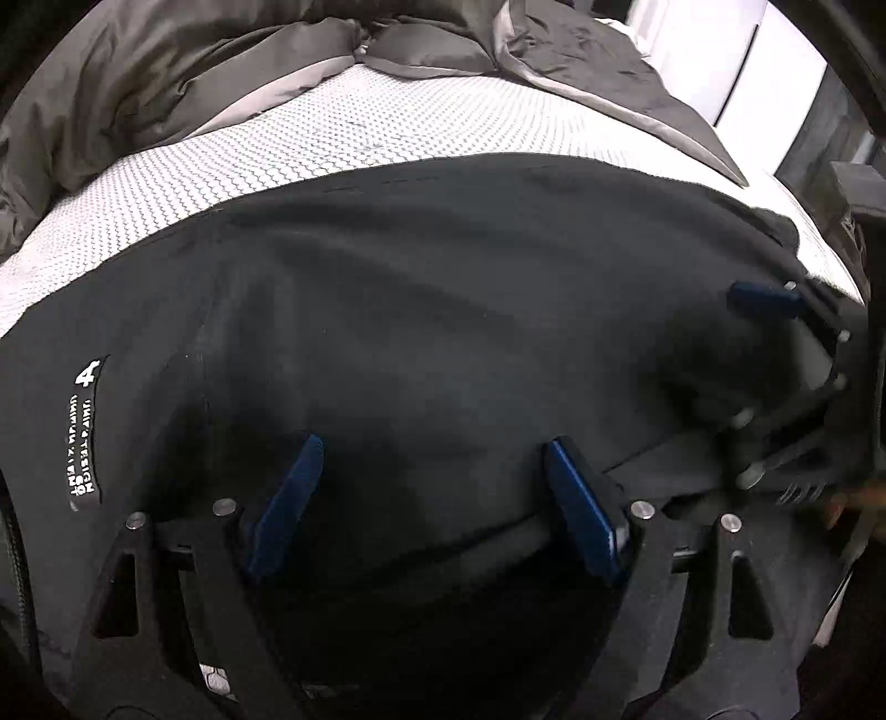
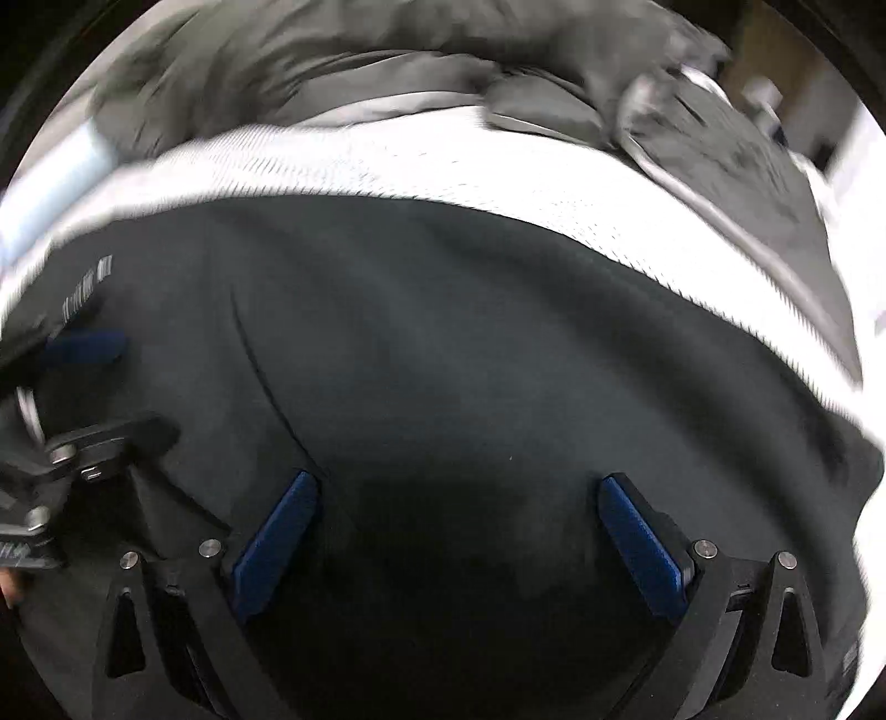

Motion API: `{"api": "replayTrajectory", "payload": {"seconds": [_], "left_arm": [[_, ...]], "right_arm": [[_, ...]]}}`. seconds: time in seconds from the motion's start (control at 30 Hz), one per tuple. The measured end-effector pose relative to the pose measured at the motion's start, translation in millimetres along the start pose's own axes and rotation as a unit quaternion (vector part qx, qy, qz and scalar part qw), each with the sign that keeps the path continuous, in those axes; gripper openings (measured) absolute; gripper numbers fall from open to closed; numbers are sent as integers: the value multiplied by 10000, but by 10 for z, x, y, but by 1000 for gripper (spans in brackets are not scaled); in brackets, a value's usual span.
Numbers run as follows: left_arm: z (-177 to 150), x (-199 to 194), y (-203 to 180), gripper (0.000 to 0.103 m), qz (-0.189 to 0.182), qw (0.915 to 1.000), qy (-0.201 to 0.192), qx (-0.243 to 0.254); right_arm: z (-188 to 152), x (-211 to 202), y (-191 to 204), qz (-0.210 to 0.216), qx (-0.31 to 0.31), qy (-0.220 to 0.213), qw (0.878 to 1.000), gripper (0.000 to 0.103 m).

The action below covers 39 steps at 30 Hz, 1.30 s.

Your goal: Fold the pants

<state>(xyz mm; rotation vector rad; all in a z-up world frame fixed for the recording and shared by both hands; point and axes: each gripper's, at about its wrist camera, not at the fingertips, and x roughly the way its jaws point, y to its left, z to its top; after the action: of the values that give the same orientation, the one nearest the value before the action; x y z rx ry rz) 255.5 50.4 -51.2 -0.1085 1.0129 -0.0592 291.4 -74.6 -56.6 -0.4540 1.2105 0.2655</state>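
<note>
Black pants (image 1: 421, 310) lie spread across a white textured mattress (image 1: 343, 144), with a white printed label (image 1: 86, 432) at their left. My left gripper (image 1: 432, 459) hovers just above the cloth, its blue pads apart and nothing between them. The right gripper shows in that view as a blue pad at the right edge (image 1: 764, 296). In the right wrist view the pants (image 2: 470, 343) fill the middle. My right gripper (image 2: 459, 498) stands open over the dark cloth with nothing gripped. The left gripper's blue pad (image 2: 88, 343) appears at the left edge there.
A rumpled grey duvet (image 1: 166, 72) lies heaped along the far side of the mattress, also seen in the right wrist view (image 2: 387, 50). White furniture (image 1: 736, 61) stands beyond the bed at the right. A strip of bare mattress (image 2: 498, 171) shows between pants and duvet.
</note>
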Motion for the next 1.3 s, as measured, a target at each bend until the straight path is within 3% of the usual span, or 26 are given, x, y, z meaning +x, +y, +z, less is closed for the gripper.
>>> {"api": "replayTrajectory", "payload": {"seconds": [0.07,0.13,0.23,0.3,0.4,0.5,0.6,0.67,0.77,0.8,0.87,0.9,0.97,1.07,1.13,1.2,1.3], "left_arm": [[-36,-56,40,81,93,9998,42,178],[-98,-121,186,81,58,10000,58,21],[-138,-181,233,81,40,10000,50,-2],[-115,-208,134,81,250,9995,24,201],[-28,-312,44,81,177,9992,-217,278],[143,-432,-52,81,-13,9982,-563,218],[375,-362,-154,81,-112,9976,-681,34],[569,-195,-151,81,-180,9977,-650,36],[716,164,-197,81,102,9994,-254,196],[716,298,-175,81,205,9994,-31,277],[696,353,-122,82,87,9994,-4,333],[698,326,-82,82,1,9995,-22,311],[691,296,10,82,7,9995,8,304],[662,257,120,82,-85,9996,31,272],[661,253,134,82,-76,9995,52,294],[664,221,115,82,-16,9995,62,306],[673,88,154,82,-51,9995,-123,297]], "right_arm": [[-174,-67,-319,-349,72,10,9994,102],[-401,-114,-820,-814,374,41,9960,102],[-705,-153,-1590,-969,1194,91,9881,102],[-780,-137,-1862,-1625,1331,274,9773,103],[-710,-226,-1935,-1490,1528,126,9769,103],[-512,-362,-1707,-1454,1231,-265,9813,103],[-144,-294,-1345,-848,855,-404,9919,103],[131,-131,-1054,-410,521,-444,9968,103],[463,275,-754,223,253,-303,9990,103],[542,413,-680,361,190,-188,9990,103],[625,610,-645,309,-45,-29,9995,102],[613,610,-686,328,-179,-85,9993,102],[524,555,-946,-140,-376,-129,9991,102],[234,533,-1722,-994,148,69,9949,103],[38,552,-2347,-742,1087,169,9912,102],[-30,608,-2613,-420,1551,187,9868,102],[104,449,-2409,-841,1194,-3,9893,101]]}}
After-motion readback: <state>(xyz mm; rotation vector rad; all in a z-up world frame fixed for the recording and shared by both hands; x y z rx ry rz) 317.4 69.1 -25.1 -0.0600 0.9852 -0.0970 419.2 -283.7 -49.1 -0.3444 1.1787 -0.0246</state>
